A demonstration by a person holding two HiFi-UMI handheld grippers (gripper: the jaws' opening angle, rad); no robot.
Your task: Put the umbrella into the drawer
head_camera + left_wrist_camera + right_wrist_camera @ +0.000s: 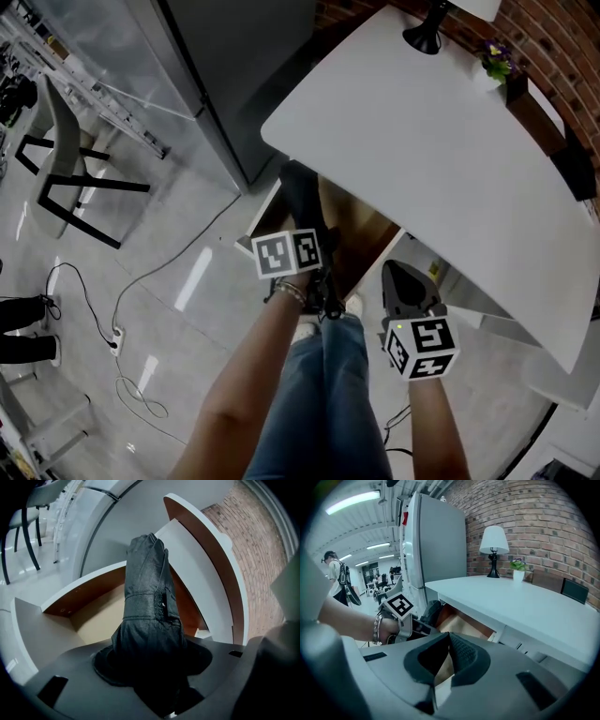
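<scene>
Your left tongs point(152, 660) grip the near end of the folded umbrella point(147, 588) above the open drawer point(89, 591), and your right tongs point(449, 637) are closed and empty, so lowering it too flat may jam its far tip against the counter point(441, 159) edge.

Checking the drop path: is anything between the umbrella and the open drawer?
Nothing visible does. The umbrella, clamped in the left gripper, points at the open drawer, and the part of the drawer floor in view holds nothing.
</scene>
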